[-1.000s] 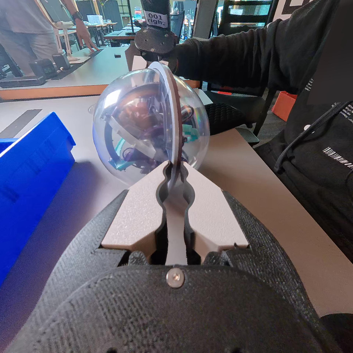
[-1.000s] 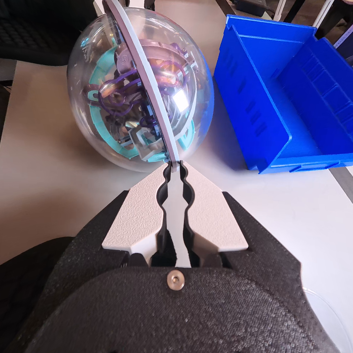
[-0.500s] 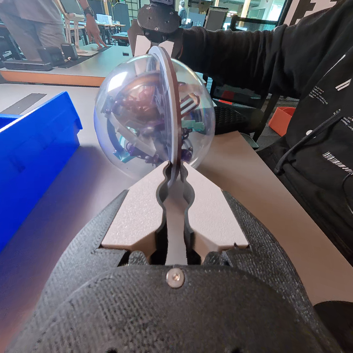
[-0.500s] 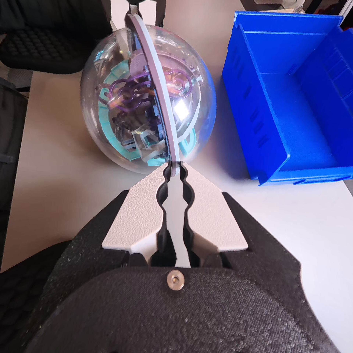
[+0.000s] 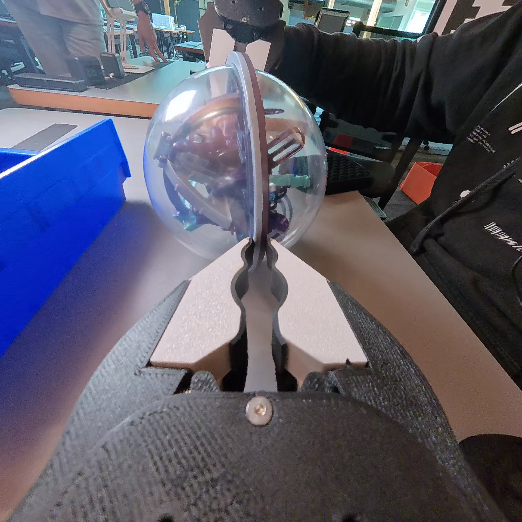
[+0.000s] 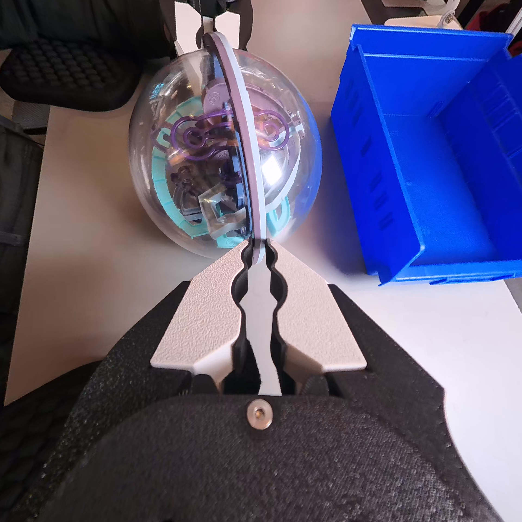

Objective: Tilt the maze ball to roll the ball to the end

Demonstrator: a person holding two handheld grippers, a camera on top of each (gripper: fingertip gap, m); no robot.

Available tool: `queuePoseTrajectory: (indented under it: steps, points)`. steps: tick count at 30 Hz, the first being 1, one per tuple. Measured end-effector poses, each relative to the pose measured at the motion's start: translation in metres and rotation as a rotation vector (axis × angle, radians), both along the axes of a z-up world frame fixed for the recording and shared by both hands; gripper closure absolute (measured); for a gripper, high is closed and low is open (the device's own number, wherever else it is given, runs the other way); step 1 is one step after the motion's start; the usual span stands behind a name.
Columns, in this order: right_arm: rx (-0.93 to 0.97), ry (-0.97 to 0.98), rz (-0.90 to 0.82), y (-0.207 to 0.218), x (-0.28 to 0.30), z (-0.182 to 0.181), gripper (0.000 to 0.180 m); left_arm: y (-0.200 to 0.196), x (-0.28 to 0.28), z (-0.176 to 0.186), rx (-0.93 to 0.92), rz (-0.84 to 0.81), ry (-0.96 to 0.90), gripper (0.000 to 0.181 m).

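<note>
The maze ball [image 5: 220, 163] is a clear sphere with purple, teal and grey tracks inside and a flat grey-and-maroon rim around its middle. My left gripper [image 5: 257, 243] is shut on the near part of that rim. My right gripper [image 5: 239, 48] shows at the far top of the ball, shut on the opposite part of the rim. In the right wrist view the ball [image 6: 197, 158] fills the centre, my right gripper [image 6: 258, 243] clamps the rim, and the left gripper [image 6: 207, 25] shows beyond it. The ball is held off the table. I cannot pick out the small ball inside.
A blue bin [image 6: 440, 158] stands open on the white table [image 6: 84, 254], close beside the ball; it also shows in the left wrist view [image 5: 50, 203]. A person in a black hoodie [image 5: 466, 175] sits at the table edge. A black chair seat [image 6: 62, 70] lies beyond.
Both grippers have lifted and turned the ball: its rim has swung from leaning to nearly upright, and the tracks inside have rotated. The blue bin looks farther off in the right wrist view.
</note>
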State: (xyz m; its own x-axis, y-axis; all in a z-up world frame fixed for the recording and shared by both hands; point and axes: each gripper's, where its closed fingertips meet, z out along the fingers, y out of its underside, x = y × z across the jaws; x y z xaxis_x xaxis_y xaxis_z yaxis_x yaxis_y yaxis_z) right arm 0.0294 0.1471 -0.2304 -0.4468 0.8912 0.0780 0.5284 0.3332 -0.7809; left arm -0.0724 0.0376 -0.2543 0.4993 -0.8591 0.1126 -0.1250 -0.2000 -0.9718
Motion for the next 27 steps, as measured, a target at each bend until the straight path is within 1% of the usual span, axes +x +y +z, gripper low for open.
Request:
queuePoseTrajectory:
  steps: [4,7,9,13,15,16,17,22,25,26,27]
  points:
    - [-0.005,-0.018,0.007,0.001,-0.003,0.001,0.173,0.002,-0.004,0.000,-0.001,0.021,0.017,0.172]
    - [-0.017,-0.033,0.016,0.002,-0.006,0.002,0.173,0.006,-0.008,0.016,0.037,0.059,-0.006,0.157]
    - [-0.019,-0.040,0.025,0.002,-0.009,0.003,0.173,0.012,-0.012,0.029,0.063,0.098,-0.024,0.151]
    - [-0.023,-0.047,0.040,0.003,-0.014,0.005,0.173,0.024,-0.014,0.040,0.052,0.154,-0.011,0.153]
    - [-0.035,-0.053,0.042,0.005,-0.015,0.004,0.173,0.029,-0.017,0.043,0.032,0.179,-0.027,0.162]
    - [-0.056,-0.052,0.045,0.004,-0.016,0.004,0.173,0.032,-0.019,0.043,0.016,0.187,-0.039,0.172]
    - [-0.073,-0.052,0.045,0.004,-0.016,0.005,0.173,0.033,-0.021,0.042,0.004,0.185,-0.051,0.174]
    - [-0.137,-0.066,0.028,0.008,-0.019,0.005,0.173,0.045,-0.032,0.035,-0.096,0.233,-0.139,0.174]
    - [-0.161,-0.071,0.029,0.009,-0.019,0.004,0.173,0.046,-0.034,0.022,-0.151,0.215,-0.165,0.168]
    - [-0.167,-0.066,0.029,0.009,-0.019,0.004,0.173,0.045,-0.036,0.018,-0.161,0.212,-0.177,0.162]
    - [-0.175,-0.064,0.027,0.010,-0.019,0.004,0.173,0.043,-0.035,0.015,-0.179,0.199,-0.194,0.162]
